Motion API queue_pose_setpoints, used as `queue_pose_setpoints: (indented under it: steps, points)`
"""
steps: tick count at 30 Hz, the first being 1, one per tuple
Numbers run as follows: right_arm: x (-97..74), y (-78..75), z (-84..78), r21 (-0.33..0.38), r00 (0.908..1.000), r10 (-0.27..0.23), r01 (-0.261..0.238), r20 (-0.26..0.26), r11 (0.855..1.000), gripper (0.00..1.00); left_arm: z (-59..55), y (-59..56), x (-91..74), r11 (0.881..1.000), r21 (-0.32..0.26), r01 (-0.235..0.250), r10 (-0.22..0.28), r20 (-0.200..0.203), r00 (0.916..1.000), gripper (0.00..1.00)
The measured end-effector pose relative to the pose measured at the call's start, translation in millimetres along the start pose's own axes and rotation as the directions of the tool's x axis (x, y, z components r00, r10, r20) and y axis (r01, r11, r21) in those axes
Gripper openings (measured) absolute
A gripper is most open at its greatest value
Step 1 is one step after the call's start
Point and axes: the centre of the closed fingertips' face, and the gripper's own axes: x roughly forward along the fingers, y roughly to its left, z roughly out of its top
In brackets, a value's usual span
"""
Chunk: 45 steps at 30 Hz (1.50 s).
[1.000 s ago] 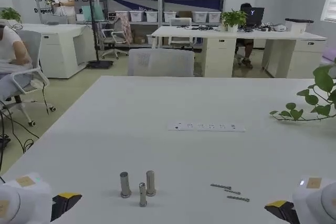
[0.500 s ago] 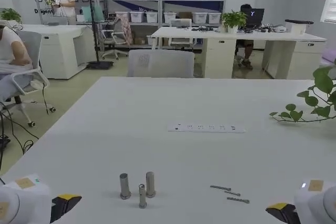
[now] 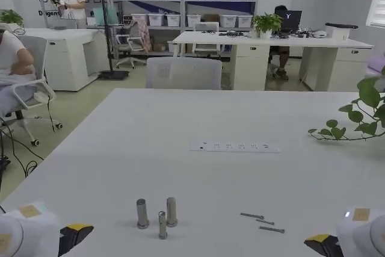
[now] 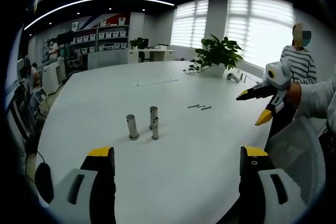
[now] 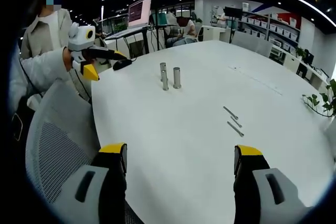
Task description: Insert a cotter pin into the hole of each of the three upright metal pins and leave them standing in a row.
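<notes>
The white tabletop (image 3: 180, 124) carries the work items near its front edge. Three metal pins stand upright in a tight triangular cluster, not in a line: the left pin (image 3: 142, 213), the front pin (image 3: 162, 224), which is the shortest, and the rear pin (image 3: 171, 211), which stands just beside the front pin. Three cotter pins (image 3: 265, 221) lie flat on the tabletop to the right of the cluster, close to one another, roughly parallel and stepped diagonally, well apart from the metal pins. The left hand-held gripper (image 4: 177, 153) is at the front left of the tabletop, short of the cluster; its jaws stand wide apart with only bare tabletop between them, and it holds no item. The right hand-held gripper (image 5: 180, 149) is at the front right, nearer the cotter pins than the metal pins; its jaws are likewise spread wide and hold no item. In each gripper view, the opposite hand-held gripper appears off the tabletop edge, held in a person's hand, its yellow-tipped jaws parted. Farther back on the tabletop, a white power strip (image 3: 235, 147) lies flat, and a leafy plant (image 3: 361, 112) reaches in from the right edge.
</notes>
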Motion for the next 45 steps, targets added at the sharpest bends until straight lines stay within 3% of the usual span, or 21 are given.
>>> queue_pose_setpoints:
  steps: [14,19,25,32,35,40,45]
  points:
    - [0.4,0.5,-1.4,0.004,1.0000,-0.002,0.002,-0.002,1.000,0.86,-3.0,-1.4,6.6,1.000,0.001,0.011,-0.011,-0.012,0.9999,1.00]
    - [1.2,-0.5,-1.8,0.006,1.0000,-0.003,0.003,-0.004,1.000,0.86,-4.9,0.6,14.8,1.000,0.006,0.021,-0.021,-0.023,0.9995,0.94]
    - [1.9,-2.6,-2.4,0.007,0.9999,-0.005,0.006,-0.009,1.000,0.86,-2.3,6.9,28.8,0.999,0.011,0.037,-0.037,-0.023,0.9991,0.79]
    - [1.7,-6.1,-3.6,0.015,0.9998,-0.013,0.013,-0.015,1.000,0.86,0.9,21.8,51.0,0.999,-0.004,0.054,-0.054,-0.017,0.9984,0.56]
    - [1.3,-7.7,-4.2,0.017,0.9997,-0.018,0.018,-0.019,1.000,0.86,-1.3,28.6,61.2,0.999,-0.024,0.038,-0.039,-0.025,0.9989,0.53]
    - [0.1,-10.3,-4.7,0.020,0.9994,-0.025,0.025,-0.023,0.999,0.86,-1.2,35.2,70.9,1.000,-0.007,0.004,-0.004,-0.018,0.9998,0.43]
    - [-0.4,-14.2,-3.7,0.022,0.9991,-0.033,0.033,-0.027,0.999,0.86,-0.4,43.6,80.3,0.999,-0.004,-0.037,0.037,0.014,0.9992,0.41]
